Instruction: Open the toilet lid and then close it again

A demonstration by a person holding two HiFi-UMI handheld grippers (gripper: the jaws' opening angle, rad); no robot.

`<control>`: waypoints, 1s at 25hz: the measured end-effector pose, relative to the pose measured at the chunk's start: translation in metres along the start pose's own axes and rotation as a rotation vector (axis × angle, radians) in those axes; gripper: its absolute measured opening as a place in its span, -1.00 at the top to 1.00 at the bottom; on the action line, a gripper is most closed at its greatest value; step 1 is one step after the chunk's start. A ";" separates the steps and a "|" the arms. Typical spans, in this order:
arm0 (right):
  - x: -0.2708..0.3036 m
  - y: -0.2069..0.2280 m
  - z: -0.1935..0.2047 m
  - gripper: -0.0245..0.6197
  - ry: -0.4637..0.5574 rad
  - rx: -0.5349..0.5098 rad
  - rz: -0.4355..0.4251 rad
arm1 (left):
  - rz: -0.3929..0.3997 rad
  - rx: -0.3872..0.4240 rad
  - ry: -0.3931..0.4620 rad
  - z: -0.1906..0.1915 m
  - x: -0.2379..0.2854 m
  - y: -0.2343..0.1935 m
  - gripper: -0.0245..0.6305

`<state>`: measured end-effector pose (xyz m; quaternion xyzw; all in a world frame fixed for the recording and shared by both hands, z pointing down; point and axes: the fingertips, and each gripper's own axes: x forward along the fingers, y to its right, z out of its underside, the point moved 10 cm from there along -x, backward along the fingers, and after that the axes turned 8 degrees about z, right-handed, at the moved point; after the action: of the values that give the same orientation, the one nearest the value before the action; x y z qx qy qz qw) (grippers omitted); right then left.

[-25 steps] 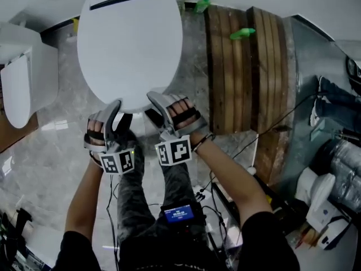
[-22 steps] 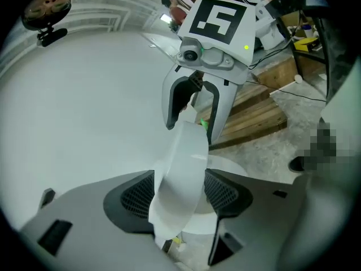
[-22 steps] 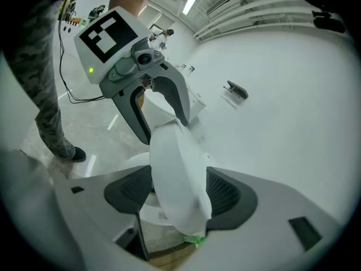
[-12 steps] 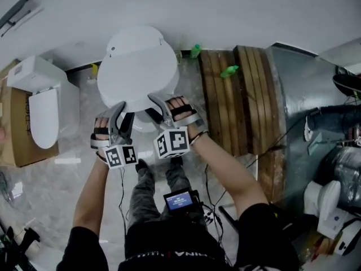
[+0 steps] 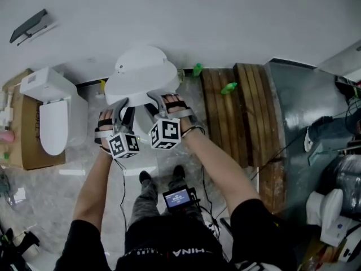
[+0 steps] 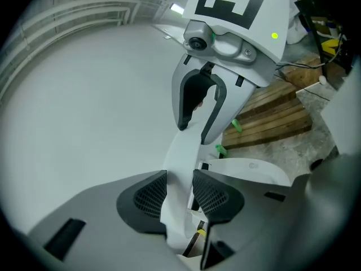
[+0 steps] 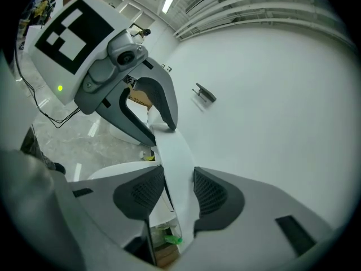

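Observation:
The white toilet lid [image 5: 141, 72] stands partly raised, its front rim lifted toward the wall. My left gripper [image 5: 121, 103] and right gripper [image 5: 153, 99] hold that front rim side by side. In the left gripper view the lid's thin edge [image 6: 183, 157] runs between the pads of the left gripper [image 6: 180, 193], which press on it. In the right gripper view the lid's edge [image 7: 176, 162] sits the same way in the right gripper [image 7: 179, 193]. Both pairs of jaws have just been closing on the rim. The white seat [image 6: 248, 171] lies below.
A second white toilet [image 5: 53, 117] stands at the left beside a cardboard box [image 5: 20, 129]. A wooden pallet [image 5: 237, 112] with two green bottles [image 5: 228, 87] lies to the right. The white wall is close behind the lid. Cables trail on the floor.
Both grippers have risen together and the lid has come up with them, from lying flat to tilted up toward the wall. The jaws have narrowed onto its rim.

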<state>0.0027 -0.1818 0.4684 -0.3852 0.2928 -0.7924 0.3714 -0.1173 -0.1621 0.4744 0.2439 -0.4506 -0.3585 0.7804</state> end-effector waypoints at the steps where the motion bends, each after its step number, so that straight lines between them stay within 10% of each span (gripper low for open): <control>1: 0.001 0.002 0.000 0.40 0.003 0.003 -0.002 | 0.000 -0.001 -0.006 -0.001 0.001 -0.002 0.48; 25: 0.063 0.121 -0.027 0.40 0.018 0.136 -0.097 | 0.026 -0.151 -0.044 -0.028 0.041 -0.129 0.47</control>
<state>-0.0034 -0.2951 0.3883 -0.3657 0.2224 -0.8311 0.3552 -0.1229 -0.2729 0.3918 0.1704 -0.4425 -0.3865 0.7911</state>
